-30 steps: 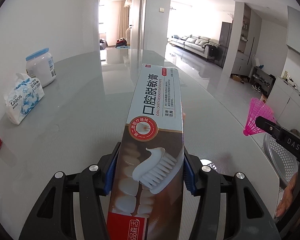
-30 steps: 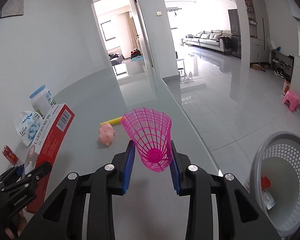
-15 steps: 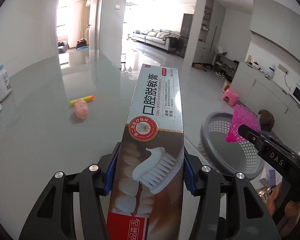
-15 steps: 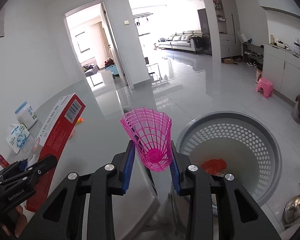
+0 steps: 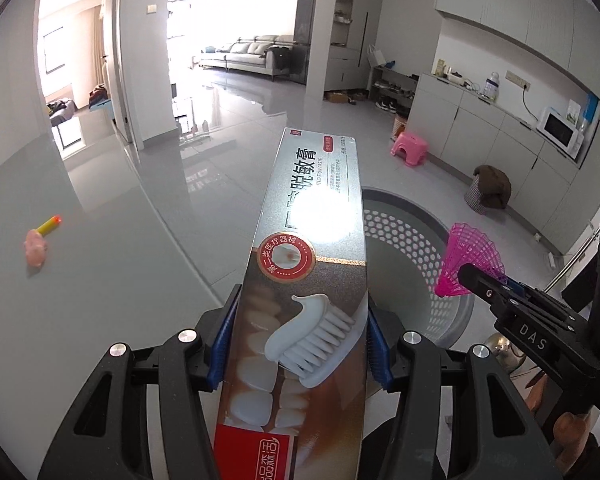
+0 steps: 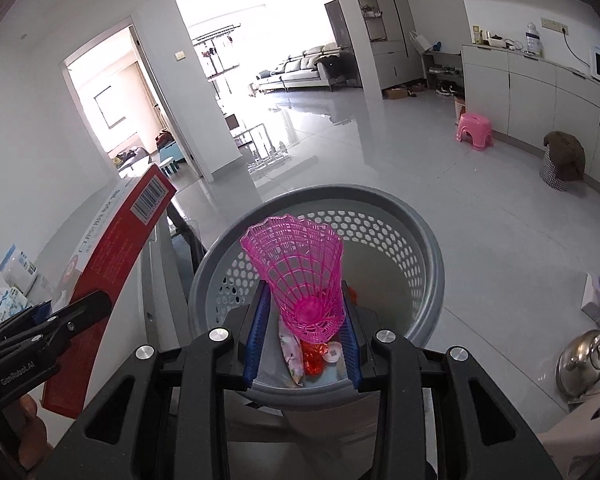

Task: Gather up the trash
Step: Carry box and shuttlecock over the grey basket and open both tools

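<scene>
Both grippers loaded above basket.
Left gripper [image 5: 298, 344] pinches toothpaste box [image 5: 304, 280]; right gripper [image 6: 304, 334] pinches pink shuttlecock [image 6: 300, 276] over grey basket [image 6: 424, 240].

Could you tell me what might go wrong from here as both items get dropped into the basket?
1. The toothpaste box in the left gripper is long; released from here it could strike the basket rim or the table edge and fall outside.
2. The pink shuttlecock in the right gripper is light netting; it may snag on the blue pads instead of dropping.
</scene>
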Tool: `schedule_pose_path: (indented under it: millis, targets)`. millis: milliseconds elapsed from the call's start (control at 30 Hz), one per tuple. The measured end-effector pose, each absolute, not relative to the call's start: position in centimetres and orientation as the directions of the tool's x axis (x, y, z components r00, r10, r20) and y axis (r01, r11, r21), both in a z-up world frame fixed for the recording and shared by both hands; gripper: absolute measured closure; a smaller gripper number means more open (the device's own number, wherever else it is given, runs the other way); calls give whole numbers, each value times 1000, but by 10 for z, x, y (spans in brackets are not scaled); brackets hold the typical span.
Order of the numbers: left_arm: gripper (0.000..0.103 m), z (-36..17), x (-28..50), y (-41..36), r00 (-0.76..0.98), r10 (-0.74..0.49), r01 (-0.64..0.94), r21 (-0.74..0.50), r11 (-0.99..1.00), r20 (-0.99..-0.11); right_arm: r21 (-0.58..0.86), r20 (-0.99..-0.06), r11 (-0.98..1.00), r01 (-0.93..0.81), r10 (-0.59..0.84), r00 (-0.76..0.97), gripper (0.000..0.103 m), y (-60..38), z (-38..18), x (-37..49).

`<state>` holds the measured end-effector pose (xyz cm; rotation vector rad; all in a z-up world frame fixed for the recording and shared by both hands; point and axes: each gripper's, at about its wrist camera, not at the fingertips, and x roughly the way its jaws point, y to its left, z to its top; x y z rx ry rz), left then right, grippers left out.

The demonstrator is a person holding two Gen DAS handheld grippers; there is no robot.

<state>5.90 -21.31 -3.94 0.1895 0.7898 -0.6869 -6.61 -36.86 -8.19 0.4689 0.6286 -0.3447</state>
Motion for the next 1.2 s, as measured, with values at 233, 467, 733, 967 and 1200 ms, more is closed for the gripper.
schedule_pose_path:
  millis: [233,467,733,967,1200]
  targets:
    - [50,-58,53,-258,446,-488,673,-79,736,-750,346,-644,831,435,-126,754,71,-394,-96,-66]
    - [50,-74,51,-284,425,-456,680,-57,731,-782,354,-658,838,415,-92,747,69,-400,-103,-50]
    - [41,-73,52,-291,455,-442,663,-36,747,-773,371,-652,837,403,-74,754,61,-416,-107,-44]
    - [35,-68,50,-288,483,-439,649,-27,761,-758,367,-642,830,419,-100,760,46,-419,-105,-51]
    - [35,-67,49,-286,483,-436,636,-39,771,-759,370,-648,828,422,-96,756,46,-413,-107,-58]
